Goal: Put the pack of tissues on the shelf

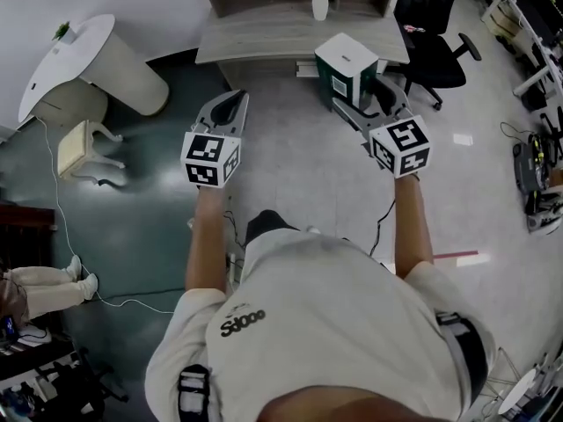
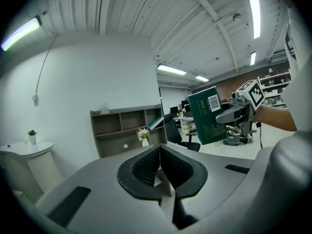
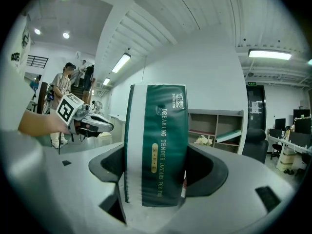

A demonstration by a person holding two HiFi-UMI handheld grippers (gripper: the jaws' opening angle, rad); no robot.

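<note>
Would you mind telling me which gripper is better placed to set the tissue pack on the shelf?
Right: the right gripper is clamped on the tissue pack, and the shelf stands ahead in its view. The left gripper is shut on nothing.

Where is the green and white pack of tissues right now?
In the head view the green and white pack of tissues sits right of centre, clamped in the right gripper, just short of the grey desk.
</note>
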